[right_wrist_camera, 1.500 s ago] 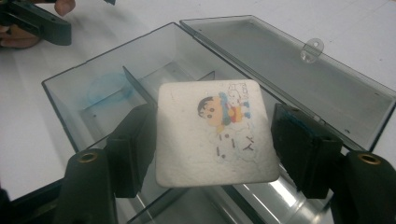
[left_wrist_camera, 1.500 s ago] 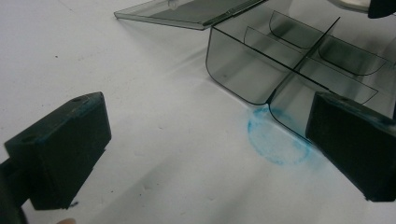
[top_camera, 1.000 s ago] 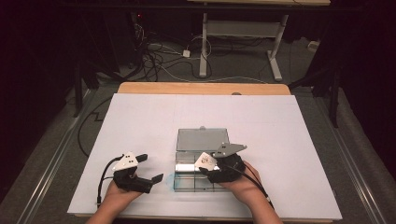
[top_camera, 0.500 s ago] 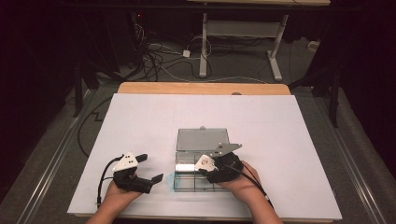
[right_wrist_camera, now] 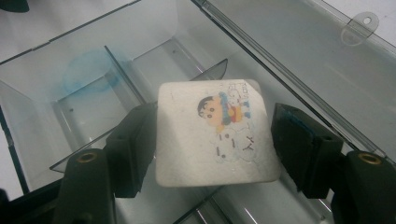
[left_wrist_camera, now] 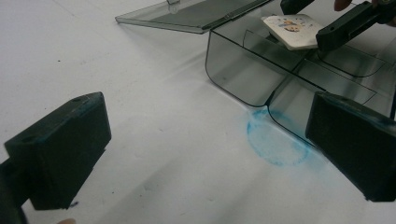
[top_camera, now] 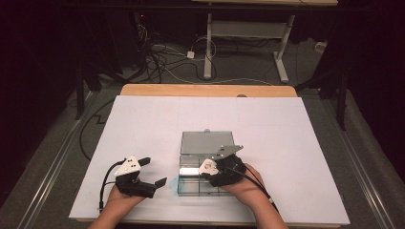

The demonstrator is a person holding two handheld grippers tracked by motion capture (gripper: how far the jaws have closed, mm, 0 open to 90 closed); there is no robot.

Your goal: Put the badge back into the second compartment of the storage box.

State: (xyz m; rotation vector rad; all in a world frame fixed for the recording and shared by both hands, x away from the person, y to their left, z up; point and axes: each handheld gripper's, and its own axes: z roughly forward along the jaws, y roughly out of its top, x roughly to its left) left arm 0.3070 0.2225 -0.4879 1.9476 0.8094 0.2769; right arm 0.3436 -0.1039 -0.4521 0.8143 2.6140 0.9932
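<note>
A smoky clear compartment box [top_camera: 187, 187] [left_wrist_camera: 233, 70] [right_wrist_camera: 140, 37] lies near the table's front edge with its lid [top_camera: 205, 142] [left_wrist_camera: 187, 14] [right_wrist_camera: 303, 42] folded flat behind it. My right gripper [top_camera: 211, 168] [right_wrist_camera: 217, 147] is shut on a white square eraser [right_wrist_camera: 215, 135] [left_wrist_camera: 292, 30] [top_camera: 208, 165] printed with a cartoon figure. It holds the eraser tilted just above the box's dividers. My left gripper [top_camera: 153, 171] [left_wrist_camera: 205, 154] rests on the table left of the box, open, with bare table between its jaws.
A blue ring stain [left_wrist_camera: 273, 144] [top_camera: 174, 181] marks the white tabletop [top_camera: 143, 124] by the box's front left corner. Cables and a desk frame [top_camera: 243, 33] stand on the floor beyond the table's far wooden edge [top_camera: 205, 89].
</note>
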